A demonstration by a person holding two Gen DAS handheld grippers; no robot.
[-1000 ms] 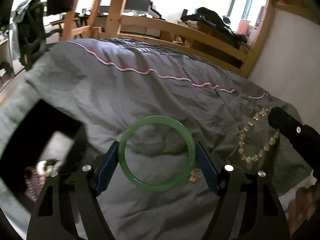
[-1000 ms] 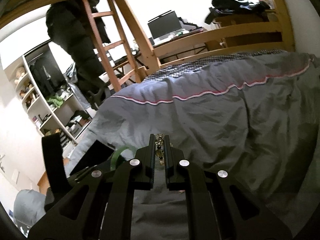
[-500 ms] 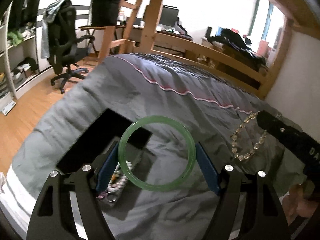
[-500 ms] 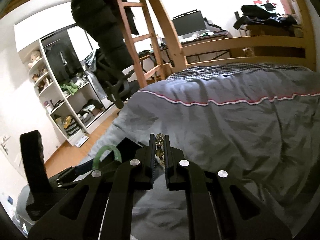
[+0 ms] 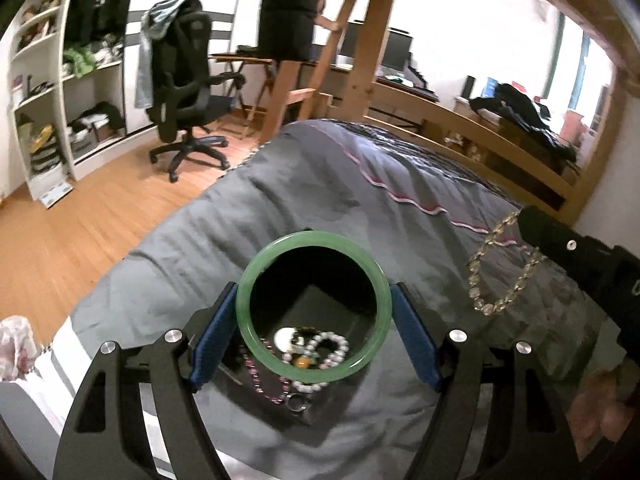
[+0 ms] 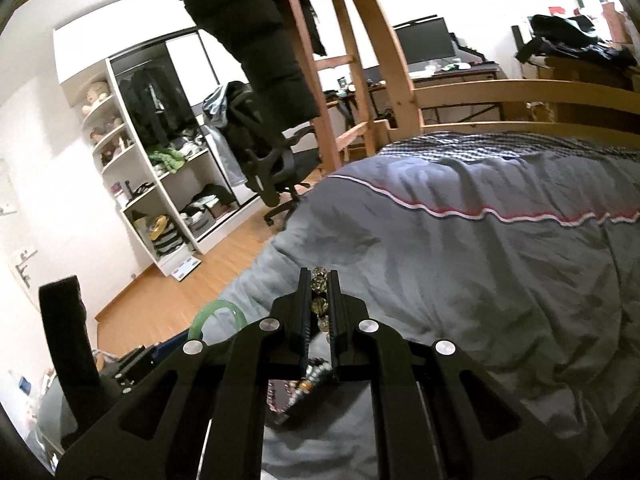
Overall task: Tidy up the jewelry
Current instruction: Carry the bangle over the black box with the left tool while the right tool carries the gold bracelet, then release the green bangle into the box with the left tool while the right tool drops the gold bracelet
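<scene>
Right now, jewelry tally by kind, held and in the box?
Green bangle, held by the left gripper: 1
Clear-bead bracelet, held by the right gripper: 1
White pearl strand in the black box: 1
Pink bead strand in the box: 1
Total: 4. Other small pieces in the box are too unclear to count.

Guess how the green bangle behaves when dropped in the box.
The bangle looks like a rigid ring, so it probably won't flex. Held by the left claw above the beads, it may clink or chip.
</scene>
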